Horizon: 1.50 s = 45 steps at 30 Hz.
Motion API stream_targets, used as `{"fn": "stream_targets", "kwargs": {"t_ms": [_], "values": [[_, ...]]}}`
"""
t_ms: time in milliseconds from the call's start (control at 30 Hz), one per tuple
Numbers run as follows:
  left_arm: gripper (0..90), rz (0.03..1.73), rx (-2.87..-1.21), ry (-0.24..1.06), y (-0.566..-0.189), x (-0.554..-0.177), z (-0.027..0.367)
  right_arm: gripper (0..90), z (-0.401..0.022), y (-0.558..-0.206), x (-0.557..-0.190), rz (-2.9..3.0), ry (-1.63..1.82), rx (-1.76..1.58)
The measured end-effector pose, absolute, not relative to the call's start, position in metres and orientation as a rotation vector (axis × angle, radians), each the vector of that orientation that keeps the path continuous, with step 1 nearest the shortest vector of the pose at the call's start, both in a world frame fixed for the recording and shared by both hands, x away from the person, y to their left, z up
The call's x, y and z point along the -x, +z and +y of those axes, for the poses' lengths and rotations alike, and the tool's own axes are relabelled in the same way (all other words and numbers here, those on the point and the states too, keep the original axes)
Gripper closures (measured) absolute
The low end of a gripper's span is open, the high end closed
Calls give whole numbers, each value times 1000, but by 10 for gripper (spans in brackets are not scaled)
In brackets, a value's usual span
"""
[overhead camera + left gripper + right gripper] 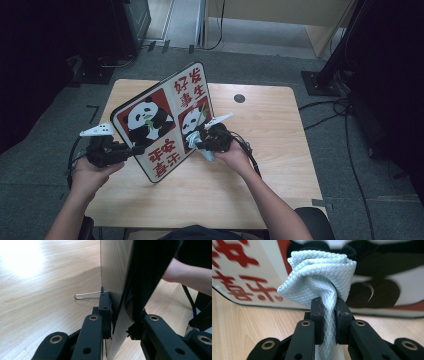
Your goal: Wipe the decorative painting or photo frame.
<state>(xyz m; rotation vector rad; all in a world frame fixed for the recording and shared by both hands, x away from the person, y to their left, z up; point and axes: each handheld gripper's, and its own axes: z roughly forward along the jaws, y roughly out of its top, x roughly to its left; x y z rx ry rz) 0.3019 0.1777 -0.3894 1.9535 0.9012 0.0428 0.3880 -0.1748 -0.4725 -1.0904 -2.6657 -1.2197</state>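
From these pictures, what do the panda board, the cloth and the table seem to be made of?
The panda board: a thin, rigid panel with a glossy printed face and a plain wood-toned back, perhaps fibreboard. The cloth: a soft pale blue fabric with a fine diamond weave, probably microfibre, bunched in the right gripper. The table: light wood grain with a smooth sheen, possibly laminate.

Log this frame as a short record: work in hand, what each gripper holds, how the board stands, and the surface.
work: wiping the panda board with a cloth
left gripper: shut on the board's edge, holding it up
right gripper: shut on the bunched cloth, cloth against the board's printed face
board: tilted, lower edge on the table, printed face toward the person
board back: plain, with a wire stand
table: light wood, a dark round spot near its far edge
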Motion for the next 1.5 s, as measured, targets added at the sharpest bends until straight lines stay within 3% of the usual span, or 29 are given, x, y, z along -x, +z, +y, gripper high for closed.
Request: {"fn": "stream_targets", "kwargs": {"t_ms": [1000, 1500], "values": [[773, 902, -1948, 45, -390, -302, 178, 801, -125, -273, -412, -2835, -1448, 874], [773, 900, -1954, 47, -390, -301, 178, 801, -115, -285, -412, -2869, -1388, 848]]}}
